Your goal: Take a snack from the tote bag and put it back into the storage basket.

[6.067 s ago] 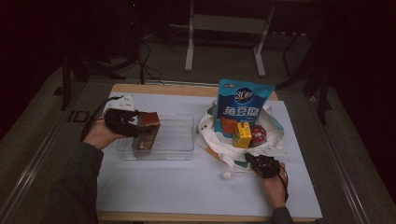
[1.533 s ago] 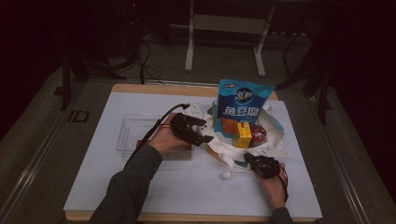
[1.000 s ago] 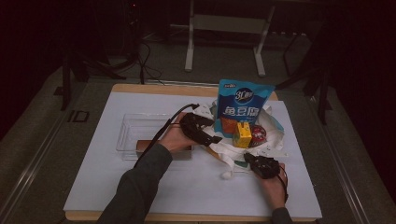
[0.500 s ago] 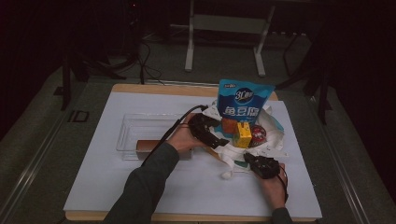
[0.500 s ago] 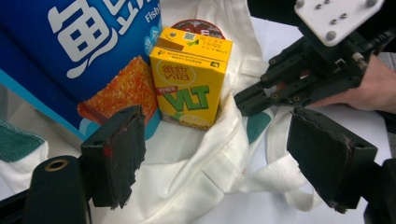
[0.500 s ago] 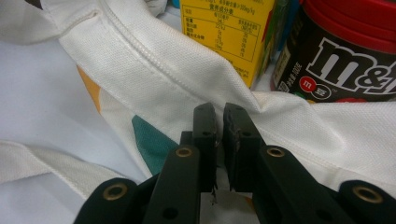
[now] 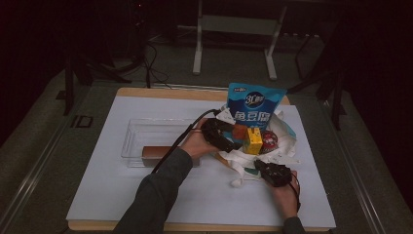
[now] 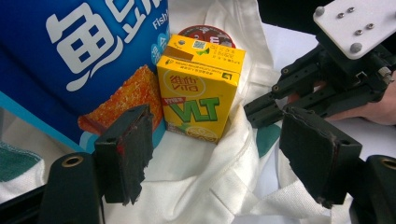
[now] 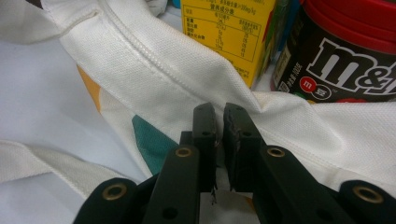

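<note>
Dim room, dark floor and stand legs behind; white sheet covers the tabletop [image 7: 112, 195]. Clear tray [image 7: 141, 134] sits left of centre with a brown bar [image 7: 158, 152] at its near edge.

White tote bag [image 7: 243, 158] lies open right of centre. Inside it: blue snack pouch [image 7: 253, 105] standing at the back, yellow drink carton [image 8: 201, 88] upright in front of it, and dark candy jar with red lid [image 9: 345, 51] just beside the carton.

Left gripper [image 8: 215, 149]: jaws spread wide, nothing between the pads; they have just narrowed slightly from full spread. It points at the carton, which stands ahead of the pads, not yet between them.

Right gripper [image 9: 219, 126]: jaws clenched on the hem of the bag at its near edge, holding the mouth open.

Judgement: step in hand is reaching for the carton to lift it out, likely toward the tray.

Risks:
- Left pad sits close to the pouch; closing here could pinch pouch film with the carton and drag both out.
- Loose bag cloth lies under the jaws; a low approach could catch it, so the bag lifts too.
- Carton is soft-sided; a hard squeeze may dent it or tip it against the jar.
- If the right grip slips off the hem, the mouth sags over the contents.
</note>
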`<state>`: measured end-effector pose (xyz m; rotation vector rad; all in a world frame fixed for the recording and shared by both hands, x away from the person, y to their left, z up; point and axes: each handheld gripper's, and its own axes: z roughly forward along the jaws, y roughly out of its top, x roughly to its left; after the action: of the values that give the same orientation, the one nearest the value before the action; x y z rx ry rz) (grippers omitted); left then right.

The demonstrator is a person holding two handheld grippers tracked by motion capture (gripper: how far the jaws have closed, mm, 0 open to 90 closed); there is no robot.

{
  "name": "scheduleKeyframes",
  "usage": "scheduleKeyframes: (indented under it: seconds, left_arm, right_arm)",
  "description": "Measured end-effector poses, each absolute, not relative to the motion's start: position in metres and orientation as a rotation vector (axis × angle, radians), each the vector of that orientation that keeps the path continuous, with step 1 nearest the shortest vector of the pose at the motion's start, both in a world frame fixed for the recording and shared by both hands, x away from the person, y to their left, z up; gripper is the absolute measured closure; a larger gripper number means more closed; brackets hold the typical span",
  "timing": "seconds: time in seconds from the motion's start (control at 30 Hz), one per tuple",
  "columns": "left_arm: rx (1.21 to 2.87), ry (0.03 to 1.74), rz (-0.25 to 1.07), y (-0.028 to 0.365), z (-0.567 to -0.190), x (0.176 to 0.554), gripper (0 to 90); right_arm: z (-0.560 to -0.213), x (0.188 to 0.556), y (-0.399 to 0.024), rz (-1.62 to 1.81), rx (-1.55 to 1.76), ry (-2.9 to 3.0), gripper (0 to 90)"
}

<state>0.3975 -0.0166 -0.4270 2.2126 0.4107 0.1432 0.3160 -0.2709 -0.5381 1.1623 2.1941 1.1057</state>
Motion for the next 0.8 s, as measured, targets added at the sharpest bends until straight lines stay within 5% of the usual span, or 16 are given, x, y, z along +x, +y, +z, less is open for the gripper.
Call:
scheduleKeyframes:
  seconds: [0.8]
  left_arm:
    - [2.260, 0.401, 0.168, -0.036, -0.438, 0.407, 24.7]
  right_arm:
    - [-0.538, 0.315, -0.270, 1.099, 1.153, 2.196, 81.7]
